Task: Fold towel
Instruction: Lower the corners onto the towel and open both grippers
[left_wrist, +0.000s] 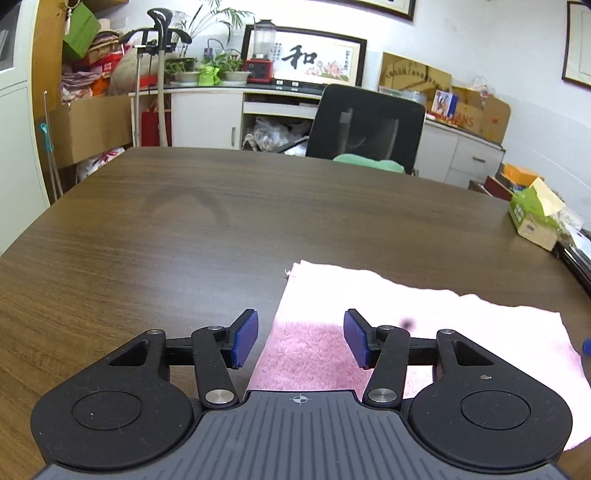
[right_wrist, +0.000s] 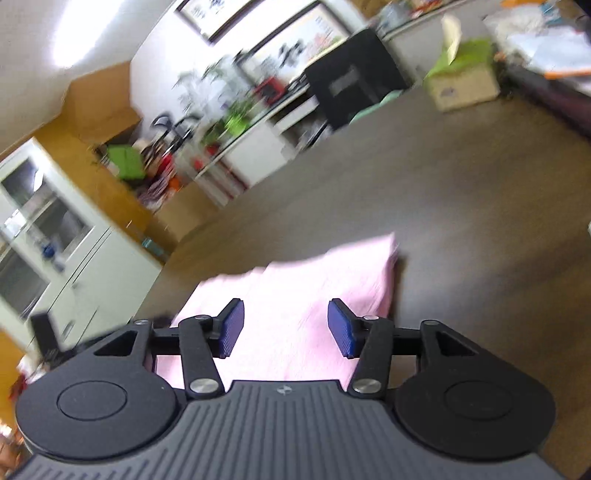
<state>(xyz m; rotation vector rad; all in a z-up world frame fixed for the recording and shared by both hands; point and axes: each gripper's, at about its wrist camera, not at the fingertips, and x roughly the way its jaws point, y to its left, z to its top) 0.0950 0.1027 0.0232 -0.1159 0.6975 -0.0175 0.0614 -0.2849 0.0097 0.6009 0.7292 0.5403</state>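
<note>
Left wrist view shows the pink towel (left_wrist: 424, 325) flat on the worktop (left_wrist: 184, 229), its left edge running near-to-far between the spread pads of the left hand-held gripper (left_wrist: 301, 341), long axis stretching right; the right hand-held gripper (right_wrist: 286, 328), also open and empty, hovers over its middle, blurred

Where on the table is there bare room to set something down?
The brown table is bare left of the pink towel and beyond it, up to the black chair. It is crowded at the right edge, around the green tissue box.
</note>
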